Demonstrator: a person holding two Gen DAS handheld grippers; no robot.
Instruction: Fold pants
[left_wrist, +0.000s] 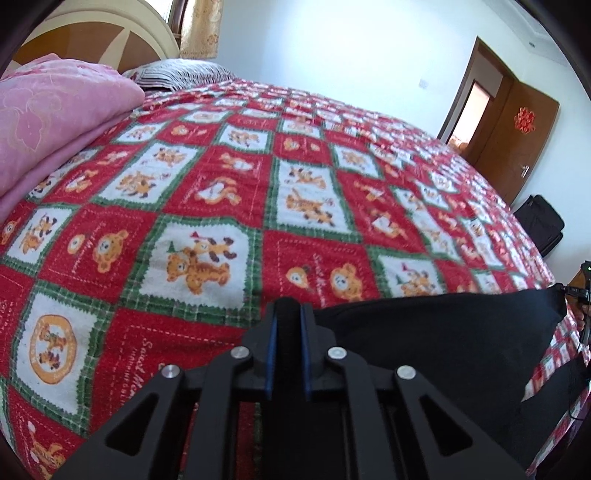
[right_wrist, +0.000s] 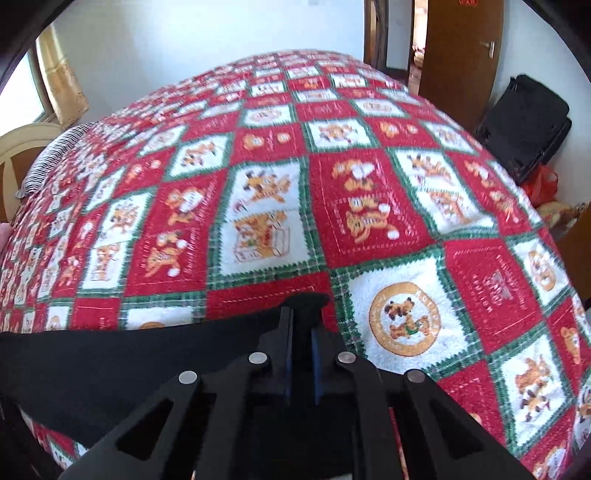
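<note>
Left gripper (left_wrist: 288, 314) and right gripper (right_wrist: 302, 317), jaws clamped on black cloth pants (left_wrist: 424, 332) above the red checked bedspread (left_wrist: 221, 184); even tension would have suited

Faint cursive lettering stitched on the red squares of the bedspread (left_wrist: 207, 177), beginning "Sweet M…" on the square just left of the left gripper; the rest too blurred to read. Ring of small letters around the bear medallion (right_wrist: 404, 319), illegible. Red paper ornament (left_wrist: 523, 119) on the brown door (left_wrist: 532, 147), perhaps a double-happiness character.
</note>
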